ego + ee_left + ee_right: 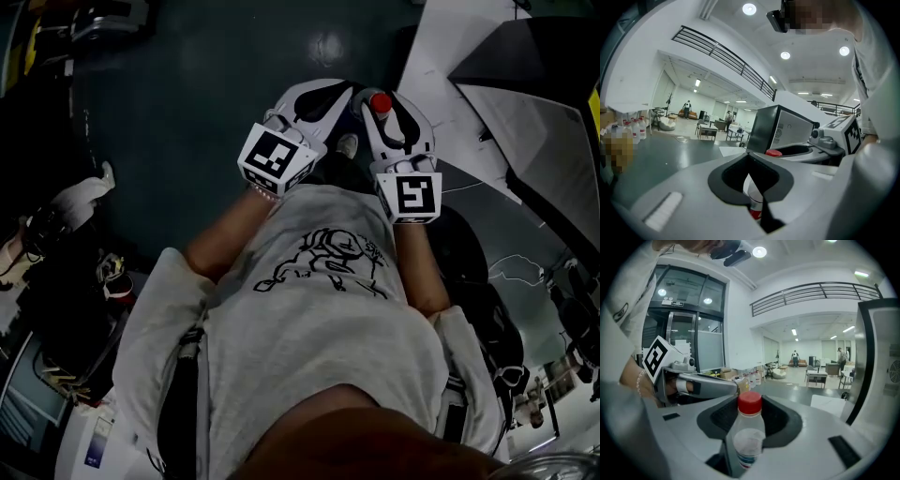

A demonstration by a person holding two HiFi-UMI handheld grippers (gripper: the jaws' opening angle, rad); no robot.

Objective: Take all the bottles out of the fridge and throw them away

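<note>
The right claw [389, 117] is gripping a red-capped bottle [749, 427] upright, just ahead of the person's shirt [319, 309]. The left claw [309, 103], also ahead of the shirt, is apparently pinching a second bottle [754, 198]. Both bottles are probably handling light, thin and crushable, so a hold on the body is suiting them best.

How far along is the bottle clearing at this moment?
One red-capped bottle is already out, over open floor. In hand: the right gripper is clamped on it; the left gripper is shut, a white-and-red sliver I cannot identify in its gap. Left: throwing it away; no bin shows, and whether other bottles remain cannot be told.
</note>
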